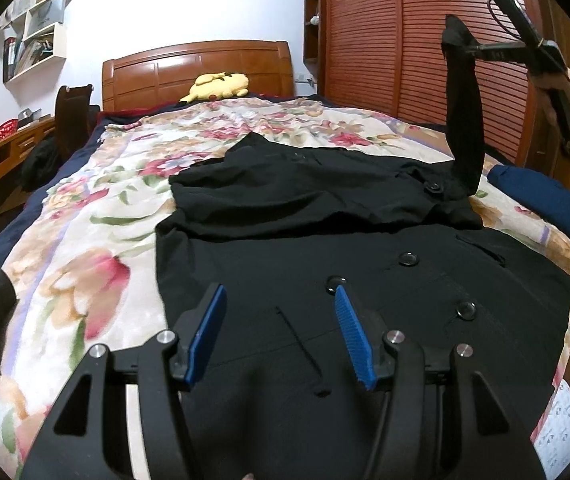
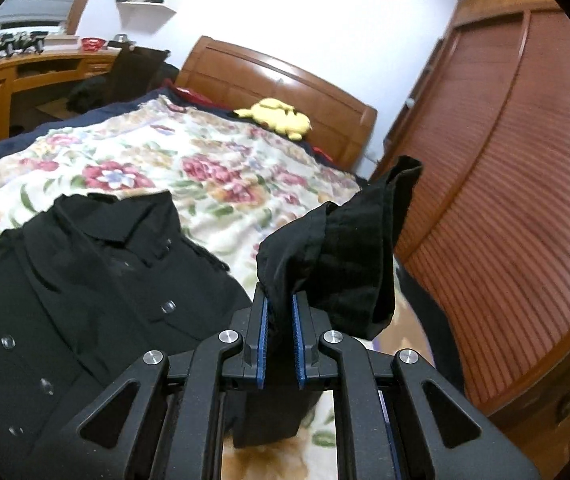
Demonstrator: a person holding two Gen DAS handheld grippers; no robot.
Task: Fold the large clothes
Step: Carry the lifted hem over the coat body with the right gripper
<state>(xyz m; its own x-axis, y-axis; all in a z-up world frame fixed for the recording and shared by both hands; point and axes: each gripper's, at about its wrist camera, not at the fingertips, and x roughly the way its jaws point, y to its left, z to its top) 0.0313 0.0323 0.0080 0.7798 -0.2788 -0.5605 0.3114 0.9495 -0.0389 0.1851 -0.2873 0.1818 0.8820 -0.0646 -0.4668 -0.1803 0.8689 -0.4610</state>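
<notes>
My right gripper (image 2: 281,312) pinches black coat (image 1: 365,280) sleeve (image 1: 463,120) aloft over bed (image 1: 85,220), left gripper (image 1: 277,320) open, empty; approx. half folded.

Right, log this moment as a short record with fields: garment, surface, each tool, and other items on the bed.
garment: black coat, buttoned front up, one side folded across the chest
sleeve: black sleeve lifted off the bed, its cuff end pinched
surface: bed with floral blanket
left tool: open, empty, over the coat's lower front
right tool: shut on the sleeve
other items: yellow plush toy by the headboard; folded navy garment at the bed's right edge
</notes>
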